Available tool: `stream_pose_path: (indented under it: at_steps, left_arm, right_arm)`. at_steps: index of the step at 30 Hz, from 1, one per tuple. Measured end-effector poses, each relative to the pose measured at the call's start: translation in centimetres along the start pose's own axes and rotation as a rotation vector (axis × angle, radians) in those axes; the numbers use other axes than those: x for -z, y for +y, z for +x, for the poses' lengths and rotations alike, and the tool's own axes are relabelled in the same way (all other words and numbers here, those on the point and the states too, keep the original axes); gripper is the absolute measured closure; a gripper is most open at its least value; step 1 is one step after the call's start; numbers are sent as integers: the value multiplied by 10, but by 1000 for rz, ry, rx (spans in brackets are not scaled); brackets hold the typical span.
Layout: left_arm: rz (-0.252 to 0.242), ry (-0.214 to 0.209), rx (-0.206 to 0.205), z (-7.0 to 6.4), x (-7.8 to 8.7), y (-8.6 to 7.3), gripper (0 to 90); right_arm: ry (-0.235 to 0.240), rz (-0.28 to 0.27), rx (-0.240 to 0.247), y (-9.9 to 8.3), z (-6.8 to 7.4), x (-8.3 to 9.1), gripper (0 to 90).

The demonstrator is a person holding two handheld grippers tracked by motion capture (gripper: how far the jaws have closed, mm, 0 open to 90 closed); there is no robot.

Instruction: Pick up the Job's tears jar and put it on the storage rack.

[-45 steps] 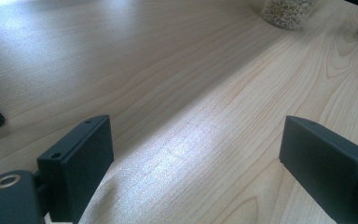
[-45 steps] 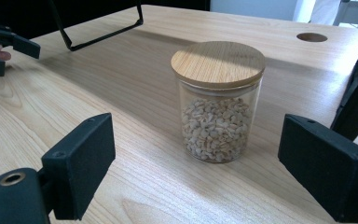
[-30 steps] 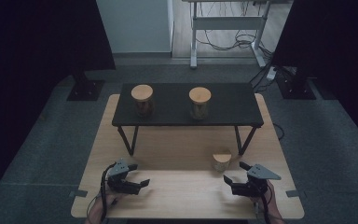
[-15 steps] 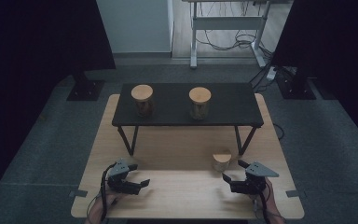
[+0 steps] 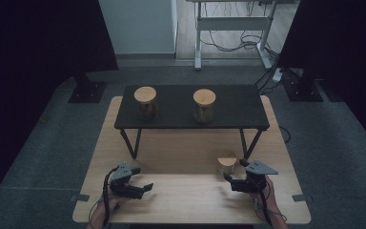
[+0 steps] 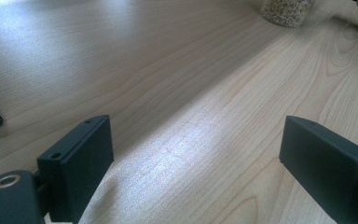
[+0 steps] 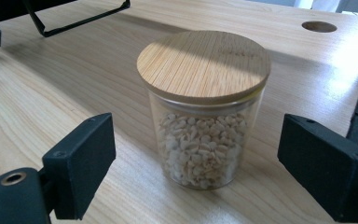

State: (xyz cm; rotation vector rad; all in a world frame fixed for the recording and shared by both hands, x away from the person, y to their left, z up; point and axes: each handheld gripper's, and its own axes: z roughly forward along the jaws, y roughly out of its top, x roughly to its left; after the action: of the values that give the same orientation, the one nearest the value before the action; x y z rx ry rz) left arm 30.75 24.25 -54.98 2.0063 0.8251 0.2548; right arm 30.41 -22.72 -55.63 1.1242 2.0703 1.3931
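The high view looks down on your wooden table from above, facing 12 o'clock. Your right gripper view sits very close to the jar. Your left gripper view sees that same jar far off at 1 o'clock.

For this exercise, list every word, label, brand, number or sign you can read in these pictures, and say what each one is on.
No text can be read with certainty.
Jar lid, right gripper view: a faint mark near its far right edge, too faint to read.
Two jars on the black shelf, high view: too small to show any label.
Left gripper and right gripper: plain black jaws, no markings.
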Motion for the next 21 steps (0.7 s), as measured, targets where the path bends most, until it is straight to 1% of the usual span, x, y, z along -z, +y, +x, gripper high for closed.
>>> stream_pose_path:
  at_steps: [10, 13, 21]
  left_arm:
    - [-1, -2, -1, 0, 0, 0, 92]
    - [-2, -2, -1, 0, 0, 0, 91]
    - [-2, -2, -1, 0, 0, 0, 92]
  right_arm:
    - [-21, 12, 6, 3, -2, -12, 108]
    - [-37, 8, 13, 4, -2, -14, 110]
    - [-44, 18, 21, 7, -1, -22, 111]
